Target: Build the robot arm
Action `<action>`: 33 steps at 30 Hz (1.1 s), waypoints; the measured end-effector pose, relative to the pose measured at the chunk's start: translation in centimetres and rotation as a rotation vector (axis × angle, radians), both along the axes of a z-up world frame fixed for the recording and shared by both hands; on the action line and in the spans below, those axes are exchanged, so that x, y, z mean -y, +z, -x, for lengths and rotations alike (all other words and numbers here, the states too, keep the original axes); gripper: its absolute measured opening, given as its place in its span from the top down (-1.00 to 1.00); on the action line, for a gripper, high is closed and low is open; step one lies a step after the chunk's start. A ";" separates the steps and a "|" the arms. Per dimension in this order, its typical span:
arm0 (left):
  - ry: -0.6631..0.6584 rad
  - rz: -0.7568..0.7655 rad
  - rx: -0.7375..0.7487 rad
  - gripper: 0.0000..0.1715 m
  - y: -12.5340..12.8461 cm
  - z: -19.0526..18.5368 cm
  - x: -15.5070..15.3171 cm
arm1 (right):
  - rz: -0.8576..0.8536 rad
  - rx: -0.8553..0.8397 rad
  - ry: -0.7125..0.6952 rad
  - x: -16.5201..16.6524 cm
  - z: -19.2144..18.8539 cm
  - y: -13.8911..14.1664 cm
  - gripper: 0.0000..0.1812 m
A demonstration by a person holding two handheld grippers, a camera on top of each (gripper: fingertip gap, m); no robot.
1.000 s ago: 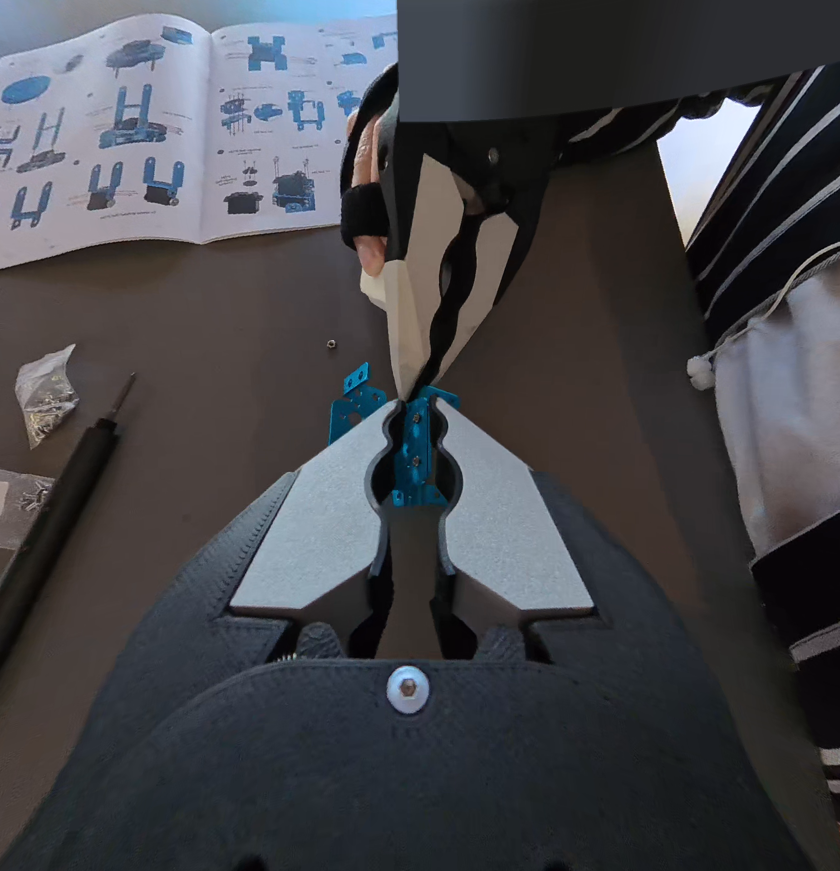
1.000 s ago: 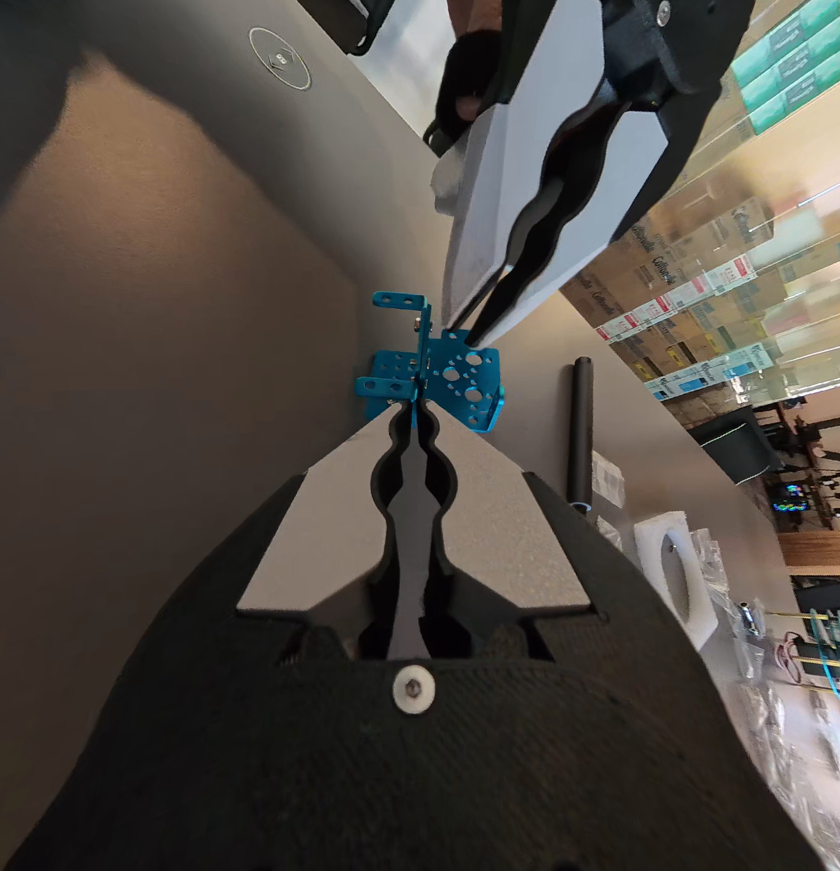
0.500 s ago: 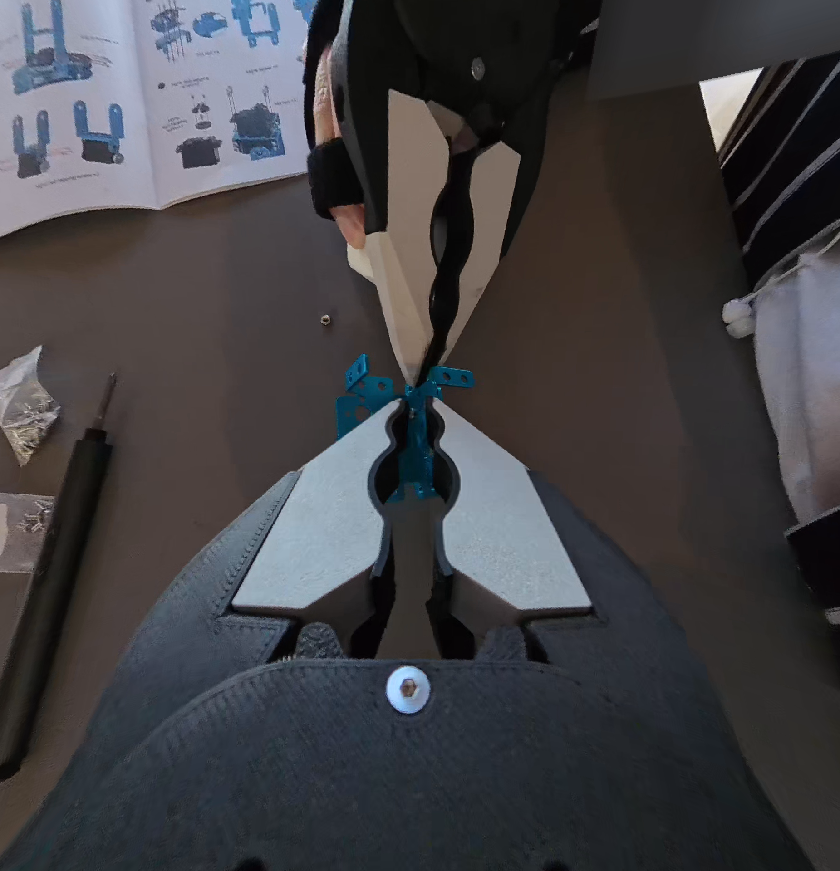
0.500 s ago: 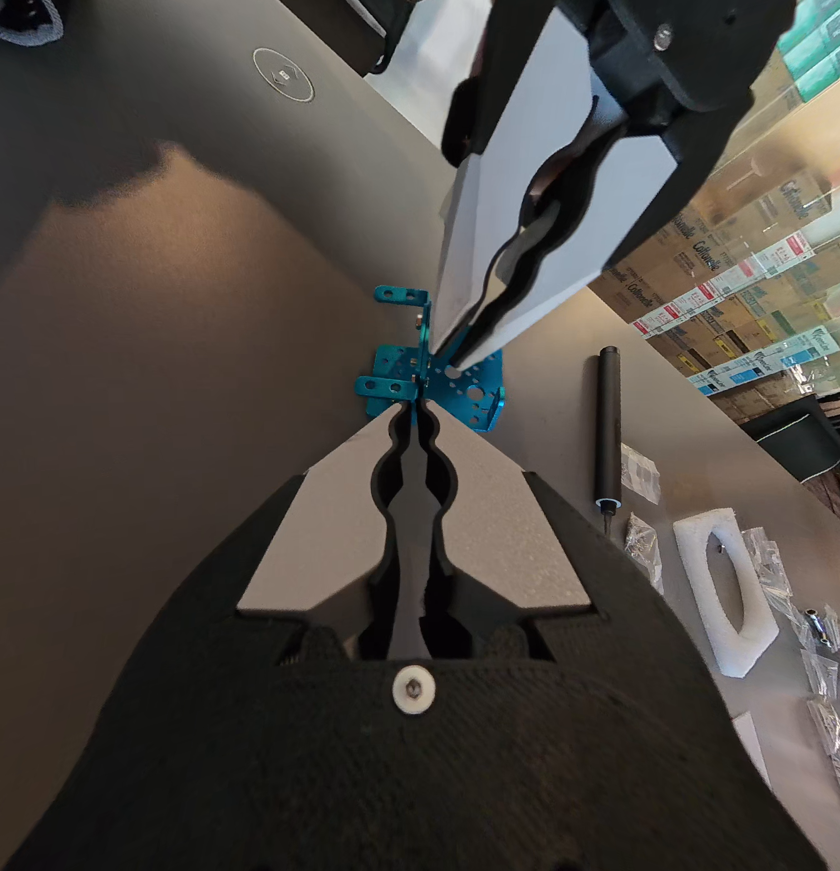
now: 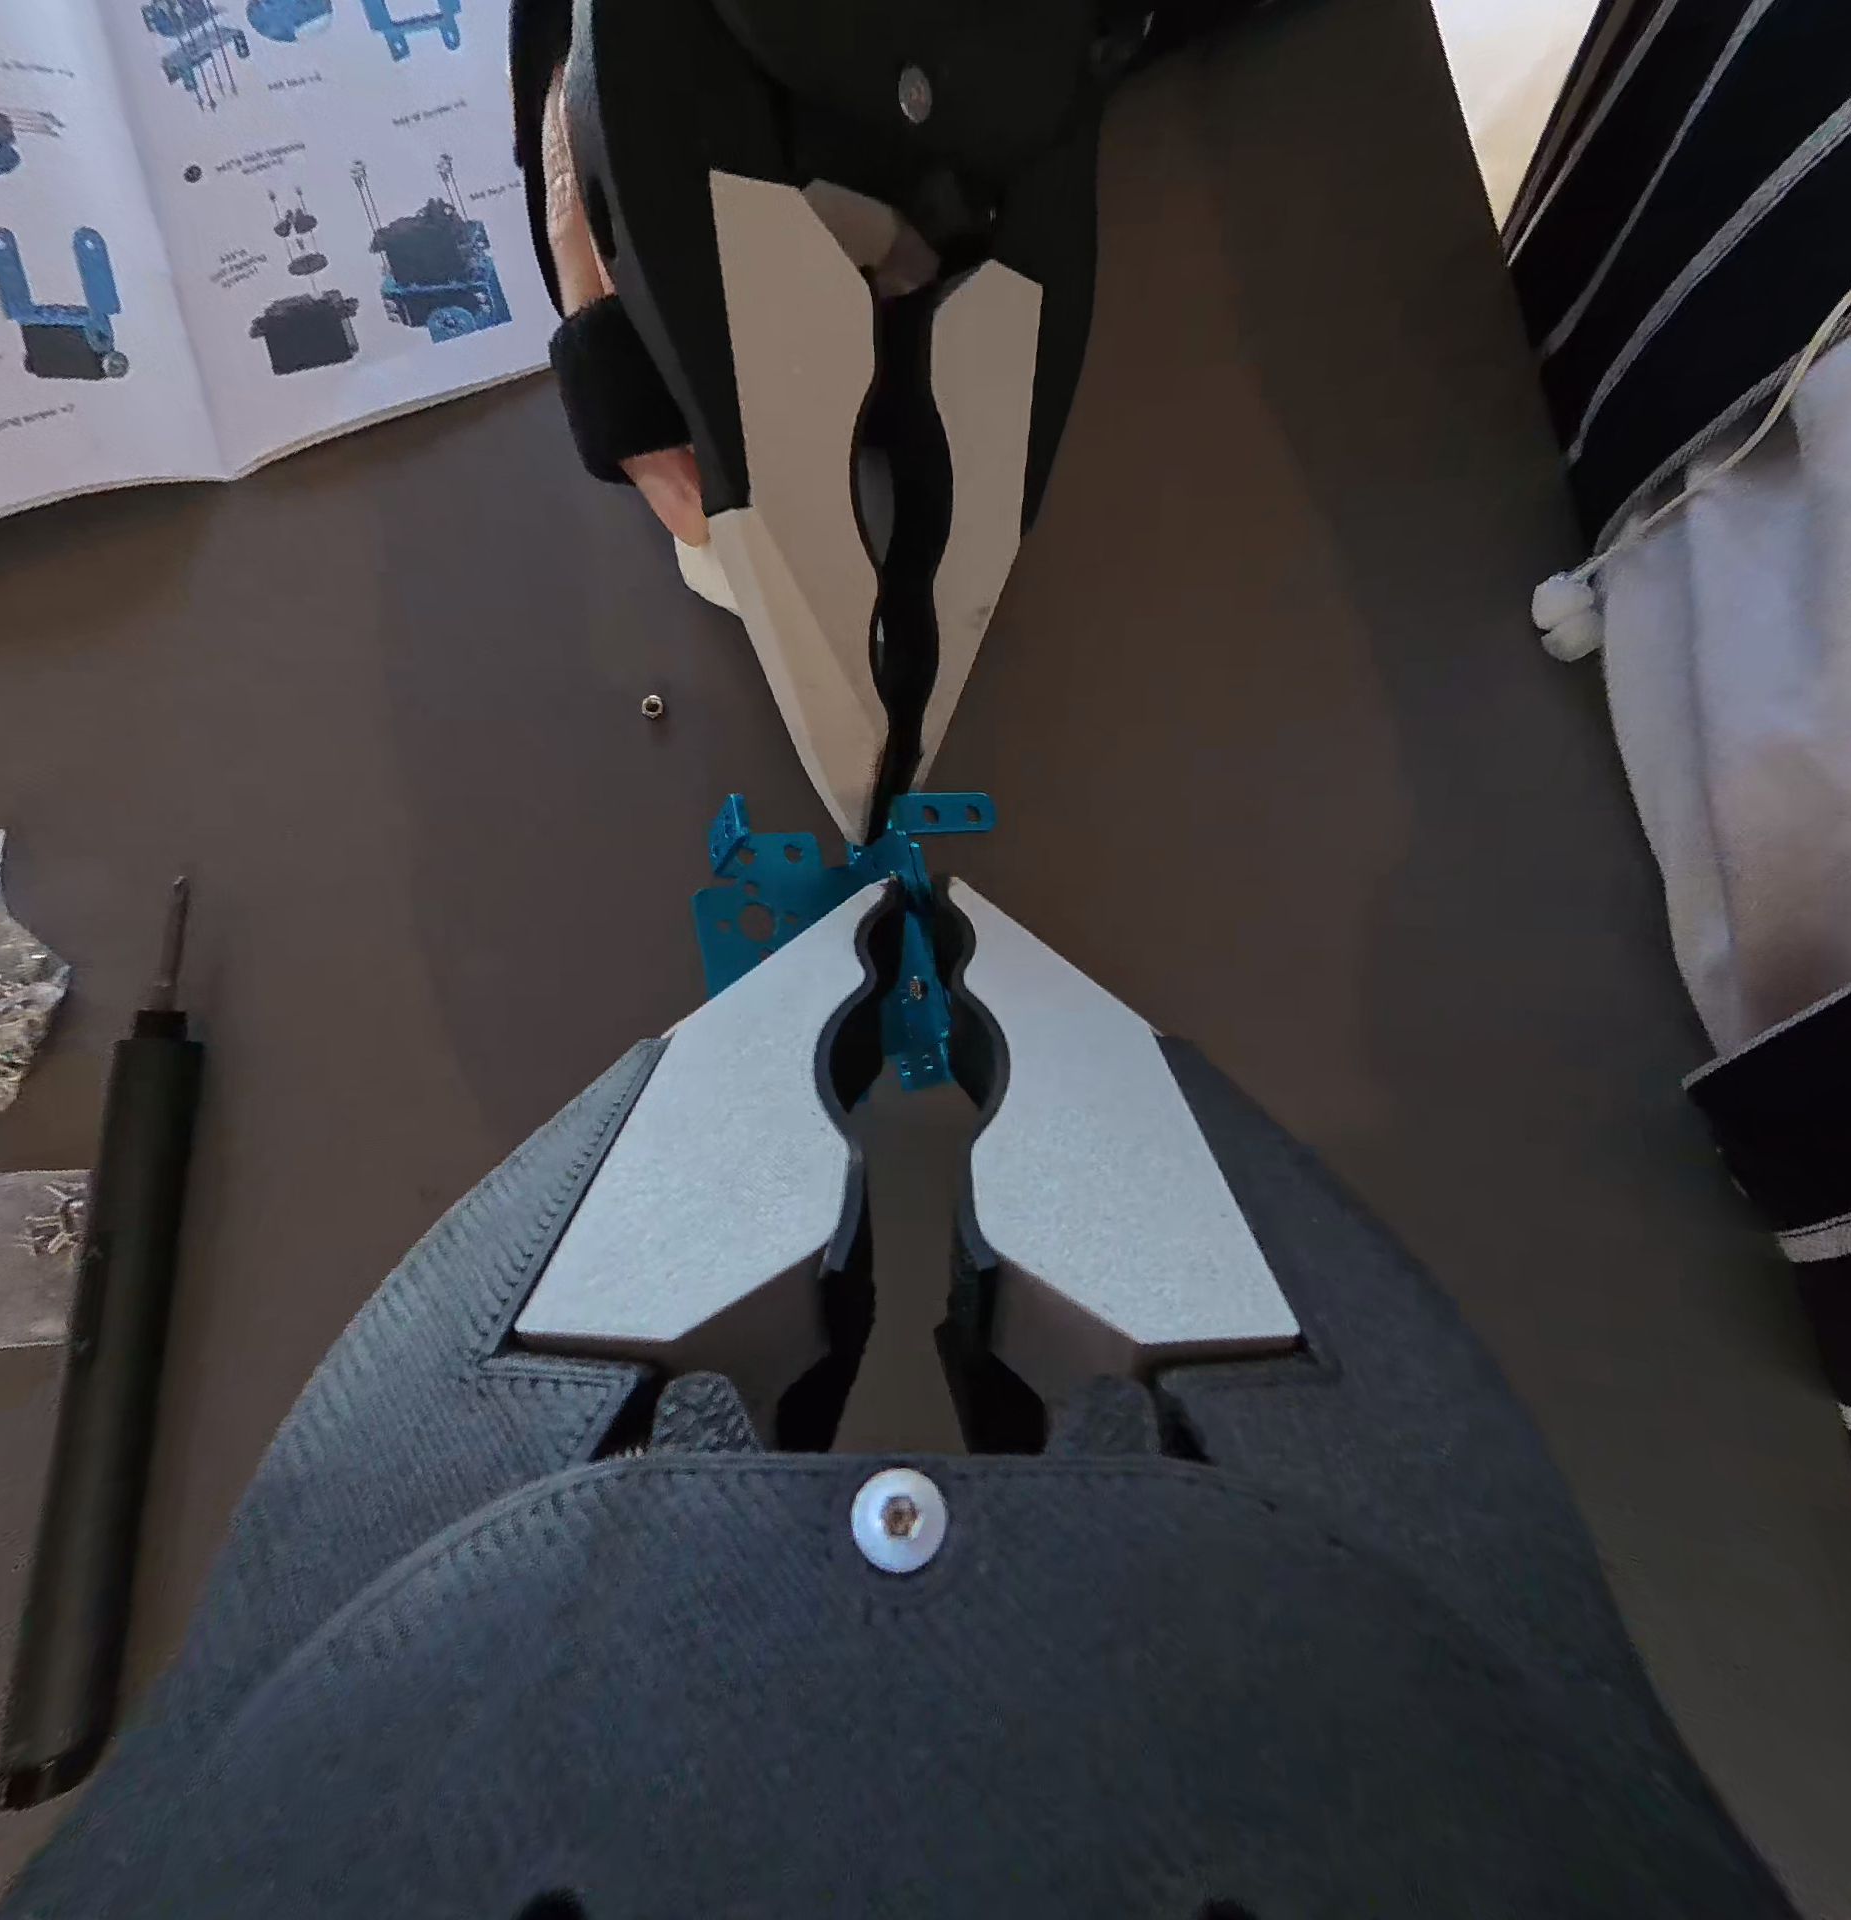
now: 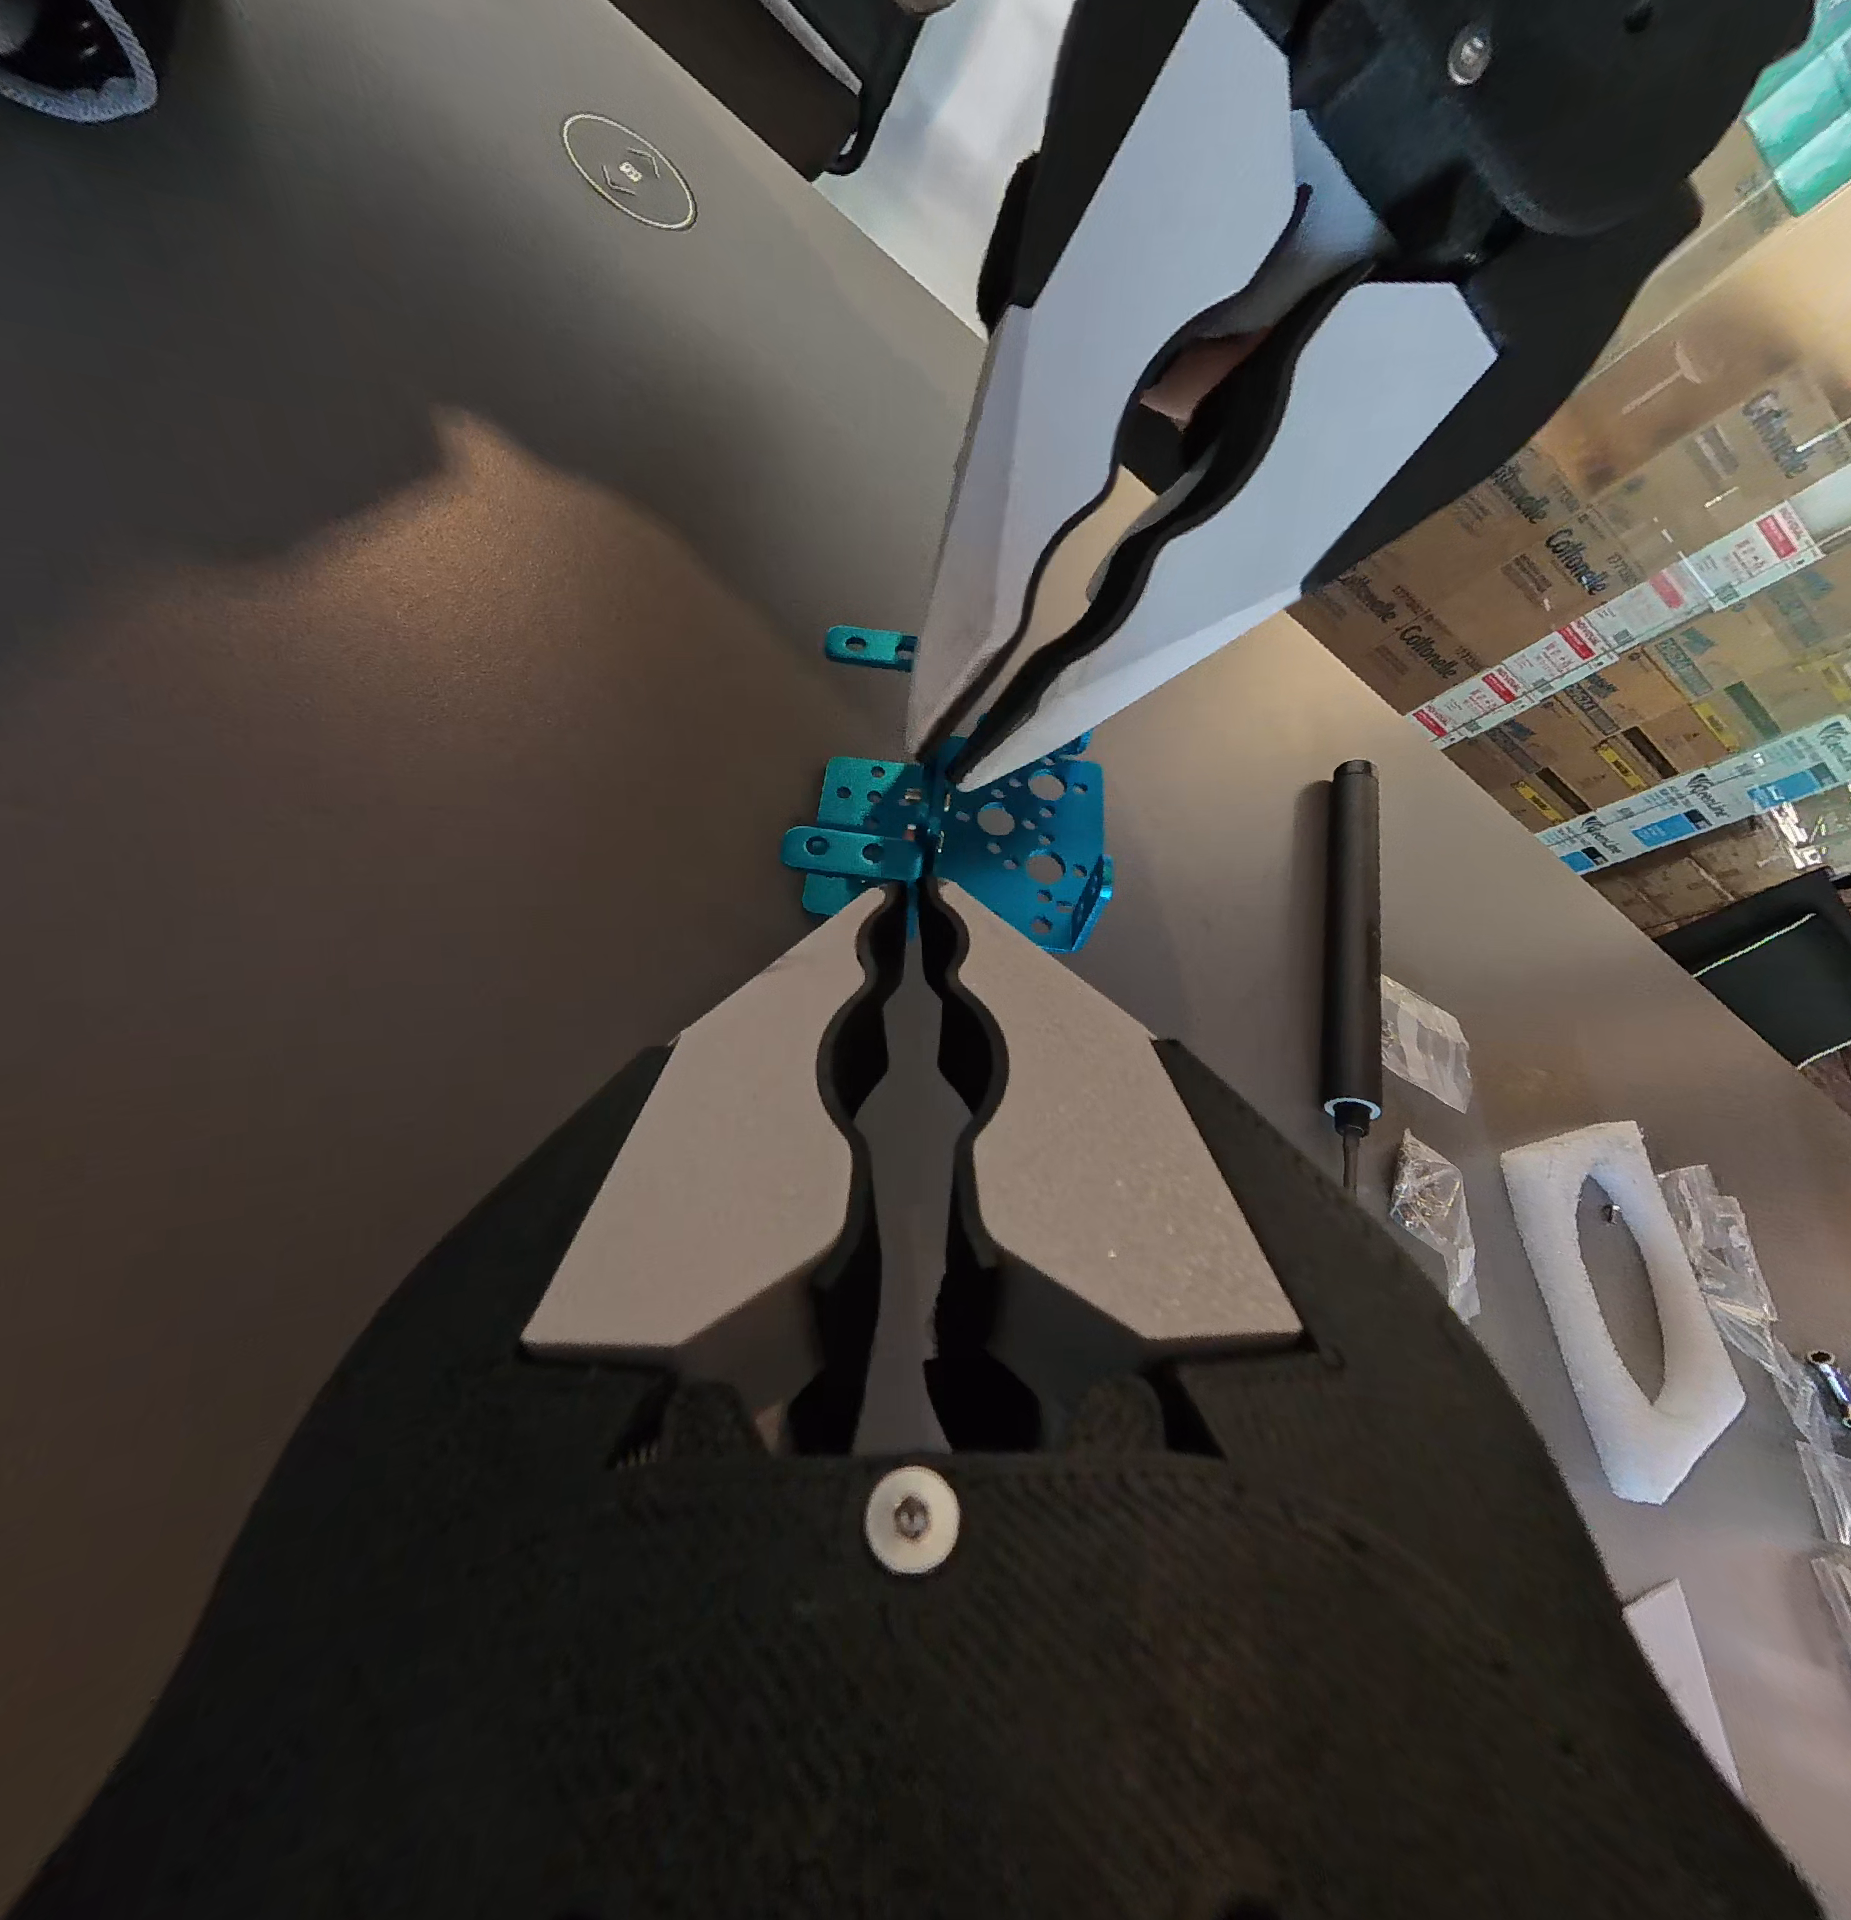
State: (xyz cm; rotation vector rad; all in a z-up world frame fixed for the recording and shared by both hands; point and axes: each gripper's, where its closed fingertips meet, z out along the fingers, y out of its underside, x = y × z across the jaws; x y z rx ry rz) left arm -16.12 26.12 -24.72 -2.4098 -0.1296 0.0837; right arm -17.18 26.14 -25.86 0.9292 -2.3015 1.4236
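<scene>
Left gripper (image 5: 916, 883): jaws pressed together on a blue perforated metal bracket assembly (image 5: 765, 914), pinching an upright plate of it edge-on. A strip of the blue plate shows in the scalloped gap between the fingers, running from 6 toward 12 o'clock along the gripper's own axis.

Right gripper (image 6: 916, 899): jaws likewise closed on the same assembly, tips nipping a thin vertical edge. In the left wrist view it enters from 12 o'clock, point down, its tips (image 5: 879, 831) meeting the bracket directly opposite the left gripper's tips. The two tools face each other nose to nose with the part between them; neither is nearer, both are in contact.

The assembly sits at the centre of both views, over a dark brown tabletop (image 5: 381, 727); whether it rests on the surface or is lifted cannot be told. It is anodised blue sheet metal, drilled with round holes of mixed size, with folded tabs projecting at 9 and 3 o'clock (image 6: 848, 847).

Surroundings: a small nut (image 5: 651, 707) at 11 o'clock, a black screwdriver (image 5: 110, 1299) at 8 o'clock, a bag of screws (image 5: 7, 977) at 9 o'clock, an open instruction booklet (image 5: 225, 260) at 10 o'clock, a white foam insert (image 6: 1617, 1309).
</scene>
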 end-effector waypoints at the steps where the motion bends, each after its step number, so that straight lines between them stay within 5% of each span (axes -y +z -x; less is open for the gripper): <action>1: 0.000 0.004 -0.006 0.94 0.0 0.0 0.0 | -0.001 0.004 0.000 0.0 0.0 0.0 0.98; 13: -0.001 0.070 -0.050 0.71 -0.7 -0.1 0.5 | 0.000 0.004 0.007 -0.1 0.0 0.0 0.98; 33: -0.069 0.111 -0.148 0.89 -0.8 0.2 -0.3 | -0.014 0.080 0.022 -0.1 0.1 0.0 0.98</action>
